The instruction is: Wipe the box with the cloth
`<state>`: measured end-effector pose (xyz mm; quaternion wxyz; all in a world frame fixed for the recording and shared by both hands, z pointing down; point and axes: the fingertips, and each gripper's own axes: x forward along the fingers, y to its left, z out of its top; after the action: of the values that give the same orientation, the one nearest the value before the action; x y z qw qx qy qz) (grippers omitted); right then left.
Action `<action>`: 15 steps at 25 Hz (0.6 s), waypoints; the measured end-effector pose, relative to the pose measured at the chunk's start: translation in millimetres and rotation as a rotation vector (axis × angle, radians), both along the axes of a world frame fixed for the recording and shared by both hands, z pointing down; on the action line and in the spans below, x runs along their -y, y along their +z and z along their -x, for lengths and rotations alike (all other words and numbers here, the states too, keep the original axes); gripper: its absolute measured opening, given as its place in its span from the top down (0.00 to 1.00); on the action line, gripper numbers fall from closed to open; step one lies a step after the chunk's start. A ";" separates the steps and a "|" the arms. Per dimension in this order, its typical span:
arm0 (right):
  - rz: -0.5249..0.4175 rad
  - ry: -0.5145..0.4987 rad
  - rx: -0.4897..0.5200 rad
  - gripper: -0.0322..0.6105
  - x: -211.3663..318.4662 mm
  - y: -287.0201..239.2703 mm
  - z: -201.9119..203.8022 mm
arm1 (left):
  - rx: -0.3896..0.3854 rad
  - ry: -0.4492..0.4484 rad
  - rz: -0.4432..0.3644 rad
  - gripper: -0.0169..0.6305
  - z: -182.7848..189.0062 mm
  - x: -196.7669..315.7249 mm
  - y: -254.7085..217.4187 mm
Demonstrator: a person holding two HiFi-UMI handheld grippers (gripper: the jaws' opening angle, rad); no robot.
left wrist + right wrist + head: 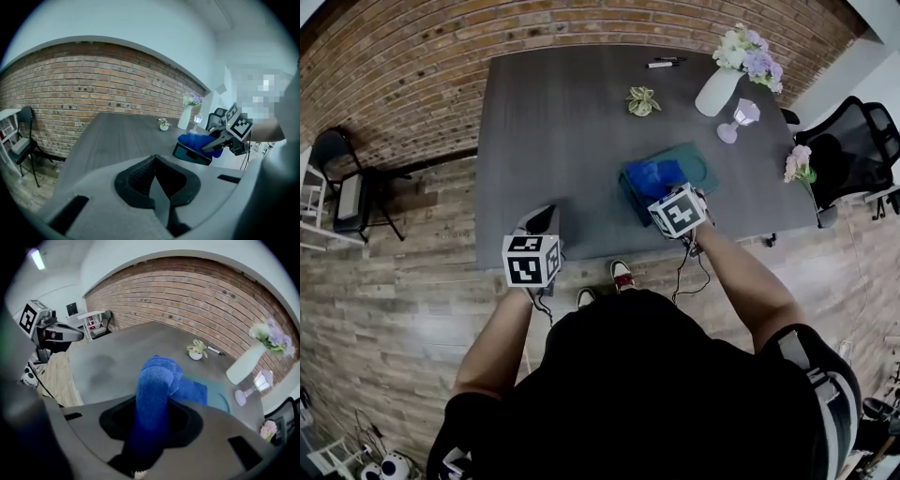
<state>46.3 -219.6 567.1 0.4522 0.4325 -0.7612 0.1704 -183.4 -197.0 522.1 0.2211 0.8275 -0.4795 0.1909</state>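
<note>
A flat teal box (698, 169) lies near the front right of the dark grey table (562, 131). A blue cloth (656, 175) is draped over the box's left part. My right gripper (672, 194) is over the box's near edge, shut on the cloth. In the right gripper view the cloth (154, 390) runs out from between the jaws onto the box (219, 398). My left gripper (546, 219) hovers at the table's front edge, well left of the box, shut and empty. The left gripper view shows the box (190, 153) and the cloth (197, 139) at the right.
At the far right of the table stand a white vase of flowers (718, 89), a purple glass (741, 117) and a pink flower (799, 167). A small plant (642, 100) and pens (664, 63) lie further back. A black office chair (853, 141) is right of the table.
</note>
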 end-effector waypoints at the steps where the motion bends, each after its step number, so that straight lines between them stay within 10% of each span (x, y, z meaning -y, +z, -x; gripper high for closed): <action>1: 0.004 -0.035 0.021 0.75 -3.8 -0.6 19.1 | 0.001 -0.010 0.002 0.96 5.9 -1.9 0.6; 15: 0.030 -0.269 0.348 0.75 -3.1 -42.4 137.6 | 0.038 -0.142 0.002 0.96 44.3 -0.9 -1.2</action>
<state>-91.3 -216.5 524.7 0.3389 0.2843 -0.8761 0.1919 -227.7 -196.1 520.9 0.2259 0.7873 -0.5409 0.1912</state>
